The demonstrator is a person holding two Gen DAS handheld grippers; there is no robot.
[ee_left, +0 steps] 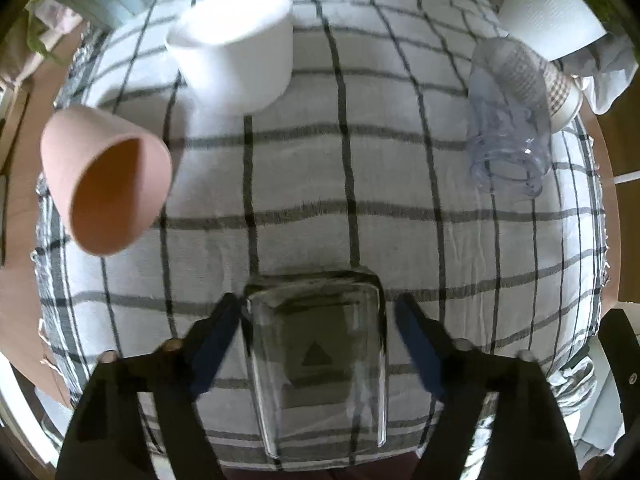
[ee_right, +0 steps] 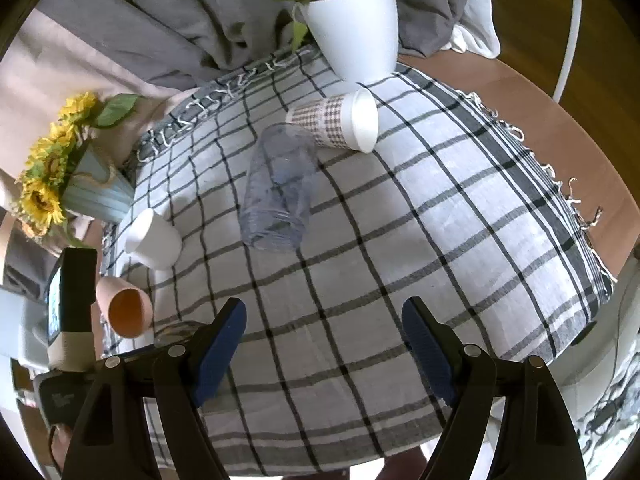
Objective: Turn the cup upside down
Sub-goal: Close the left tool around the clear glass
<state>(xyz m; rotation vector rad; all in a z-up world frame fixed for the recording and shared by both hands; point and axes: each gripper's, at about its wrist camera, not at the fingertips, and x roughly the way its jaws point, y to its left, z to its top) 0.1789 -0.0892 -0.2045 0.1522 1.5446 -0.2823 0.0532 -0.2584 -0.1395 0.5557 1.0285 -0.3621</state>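
Your left gripper (ee_left: 316, 316) spread wide, glass cup (ee_left: 320, 356) between fingers ungripped, base up on checked cloth (ee_left: 400, 200). Careless retreat risks finger clipping glass, toppling it. Right gripper (ee_right: 324, 320) open, empty.

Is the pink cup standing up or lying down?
Lying down. The pink cup rests on its side on the cloth, its round opening facing sideways.

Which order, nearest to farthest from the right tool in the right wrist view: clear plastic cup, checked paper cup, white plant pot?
From the right tool:
1. Clear plastic cup, on its side mid-cloth, slightly left.
2. Checked paper cup, on its side just behind it.
3. White plant pot, upright at the cloth's far edge.
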